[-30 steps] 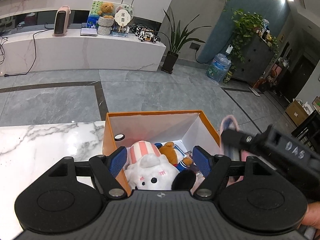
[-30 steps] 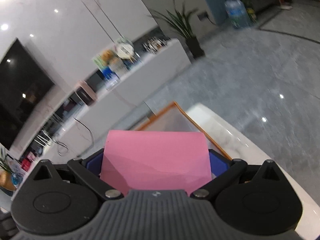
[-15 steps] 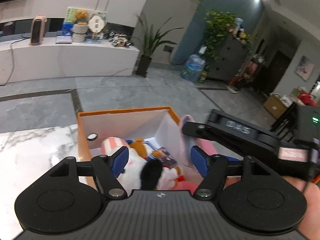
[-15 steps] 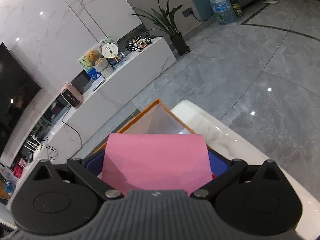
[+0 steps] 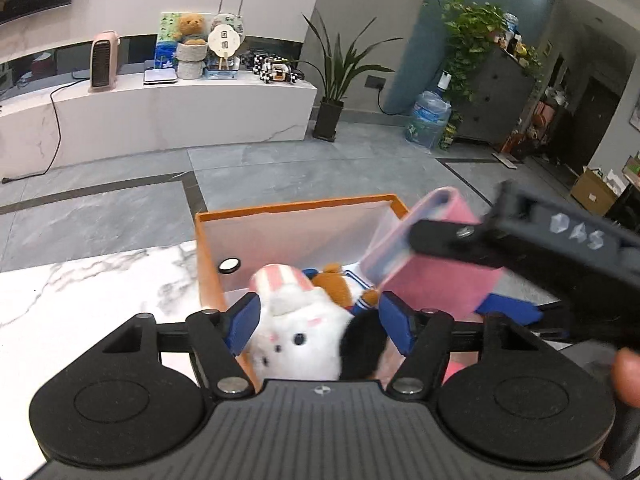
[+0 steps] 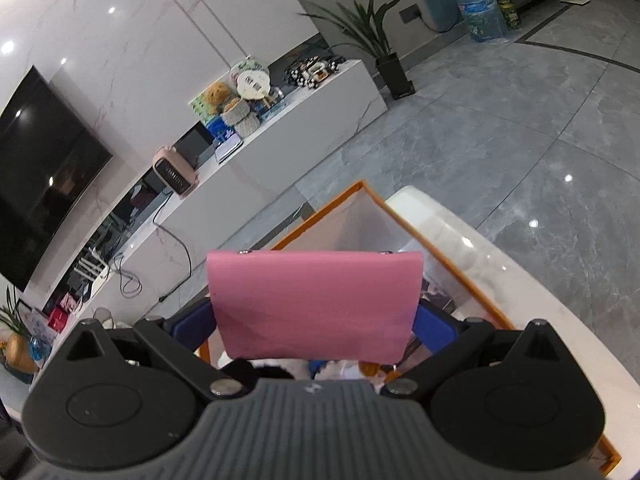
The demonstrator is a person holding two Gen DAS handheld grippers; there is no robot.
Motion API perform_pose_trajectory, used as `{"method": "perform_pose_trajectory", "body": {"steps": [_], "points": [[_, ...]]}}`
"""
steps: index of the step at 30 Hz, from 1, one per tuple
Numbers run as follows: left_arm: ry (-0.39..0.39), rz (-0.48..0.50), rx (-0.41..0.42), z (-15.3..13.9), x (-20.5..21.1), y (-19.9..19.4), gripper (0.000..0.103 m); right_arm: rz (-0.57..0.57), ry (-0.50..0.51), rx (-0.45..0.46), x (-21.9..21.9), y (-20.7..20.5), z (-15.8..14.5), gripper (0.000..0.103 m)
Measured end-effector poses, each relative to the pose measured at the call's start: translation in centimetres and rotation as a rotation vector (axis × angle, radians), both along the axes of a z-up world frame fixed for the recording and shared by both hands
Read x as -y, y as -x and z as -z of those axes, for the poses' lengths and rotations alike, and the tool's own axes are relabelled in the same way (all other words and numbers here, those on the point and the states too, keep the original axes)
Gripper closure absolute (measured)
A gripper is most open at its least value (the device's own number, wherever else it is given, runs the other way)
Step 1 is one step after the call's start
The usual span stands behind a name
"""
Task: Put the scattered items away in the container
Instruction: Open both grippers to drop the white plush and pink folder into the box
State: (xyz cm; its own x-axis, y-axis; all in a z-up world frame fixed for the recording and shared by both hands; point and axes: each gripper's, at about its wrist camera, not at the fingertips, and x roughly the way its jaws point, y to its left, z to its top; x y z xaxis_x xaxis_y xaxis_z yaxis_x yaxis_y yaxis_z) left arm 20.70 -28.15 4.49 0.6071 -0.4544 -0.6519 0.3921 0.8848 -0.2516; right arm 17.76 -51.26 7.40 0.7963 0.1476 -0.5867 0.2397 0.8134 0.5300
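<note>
1. Left wrist view: the left tool is held low at the near edge of the orange box, pointing over it toward the far wall. Its blue pads are spread, one on either side of the white plush toy (whether they touch it I cannot tell). The plush, with its pink-striped cap, lies in the box beside a brown plush. The right tool reaches in from the right, tilted above the box's right side, pinching a pink case whose far end sticks up over the rim. The box stands on the marble worktop.

2. Right wrist view: the right tool angles down over the box, its blue pads pressed against both side edges of the pink case. The case, flat and smooth, fills the middle, hanging above the box's open interior; plush shapes show just beneath its near edge.
</note>
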Motion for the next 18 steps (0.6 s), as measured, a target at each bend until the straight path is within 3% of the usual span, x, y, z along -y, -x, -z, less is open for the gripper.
{"method": "perform_pose_trajectory", "body": {"steps": [2,7,14,18], "points": [[0.005,-0.01,0.0,0.1,-0.4,0.1,0.026,0.005,-0.006,0.003,0.2,0.0,0.0,0.0],[0.117,0.03,0.041,-1.2,-1.3,0.9,0.034,0.0,0.04,-0.029,-0.5,-0.4,0.2,0.0],[0.177,0.138,0.105,-2.0,-1.4,1.9,0.034,0.044,-0.007,0.002,0.2,-0.2,0.2,0.0],[0.158,0.158,0.124,-2.0,-0.5,2.2,0.033,0.046,-0.012,0.034,0.2,-0.1,-0.1,0.0]]}}
